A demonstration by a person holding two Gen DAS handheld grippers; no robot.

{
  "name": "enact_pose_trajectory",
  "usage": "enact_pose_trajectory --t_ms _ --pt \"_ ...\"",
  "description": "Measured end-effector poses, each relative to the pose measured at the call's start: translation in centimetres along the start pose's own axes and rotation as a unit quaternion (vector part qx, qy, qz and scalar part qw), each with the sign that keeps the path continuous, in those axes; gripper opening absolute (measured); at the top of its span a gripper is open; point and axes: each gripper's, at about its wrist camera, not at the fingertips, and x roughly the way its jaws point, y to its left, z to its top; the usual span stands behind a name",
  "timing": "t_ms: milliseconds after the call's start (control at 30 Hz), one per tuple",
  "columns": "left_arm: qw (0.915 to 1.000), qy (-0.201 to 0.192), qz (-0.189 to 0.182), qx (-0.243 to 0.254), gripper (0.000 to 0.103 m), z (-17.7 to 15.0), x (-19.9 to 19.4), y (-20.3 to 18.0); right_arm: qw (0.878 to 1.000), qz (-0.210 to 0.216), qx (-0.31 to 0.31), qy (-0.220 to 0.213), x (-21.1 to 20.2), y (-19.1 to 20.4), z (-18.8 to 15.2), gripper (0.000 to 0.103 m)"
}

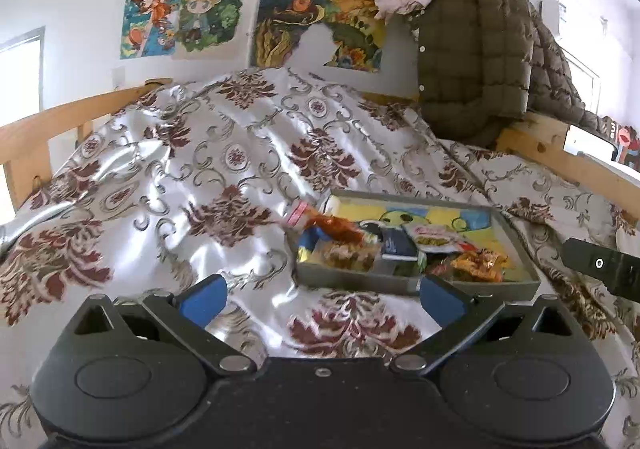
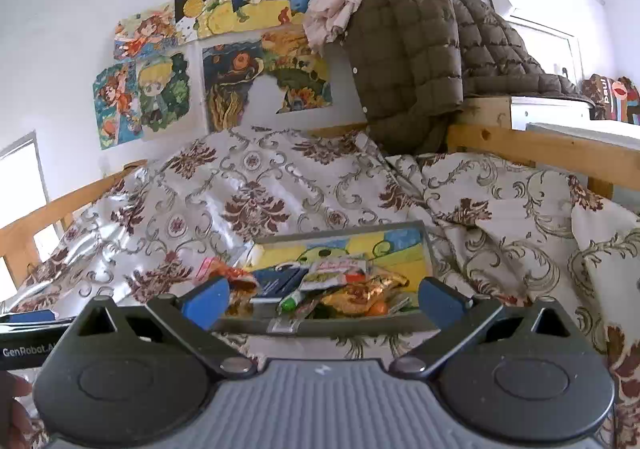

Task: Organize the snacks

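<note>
A grey tray point(image 1: 360, 281) with a yellow cartoon picture on its floor lies on the bed and holds several snack packets, among them an orange one point(image 1: 478, 261) and a white one point(image 1: 434, 237). A pink-topped packet point(image 1: 298, 212) hangs over its left rim. My left gripper point(image 1: 322, 297) is open and empty, just in front of the tray's left part. In the right wrist view the tray point(image 2: 400, 325) is straight ahead with the packets point(image 2: 360, 289) inside. My right gripper point(image 2: 324, 299) is open and empty at the tray's near rim.
The tray sits on a shiny floral bedspread point(image 1: 224, 169) within a wooden bed frame point(image 1: 560, 153). A brown quilted jacket point(image 1: 472, 57) hangs over the headboard corner. Drawings point(image 1: 188, 17) cover the wall. The other gripper point(image 1: 608, 269) shows at the right edge.
</note>
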Motion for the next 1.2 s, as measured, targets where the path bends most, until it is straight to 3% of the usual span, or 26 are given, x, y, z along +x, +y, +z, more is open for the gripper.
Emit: enact_pose_trajectory --t_ms 600,1200 --pt "0.9995 0.008 0.022 0.022 0.102 -2.7 -4.0 -0.3 1.000 0.001 -0.021 0.021 -4.1 0.8 -2.8 0.103" --pt "0.9992 -0.004 0.040 0.005 0.102 -3.9 -6.4 -0.6 0.999 -0.016 -0.017 0.026 -6.2 0.2 -3.9 0.103"
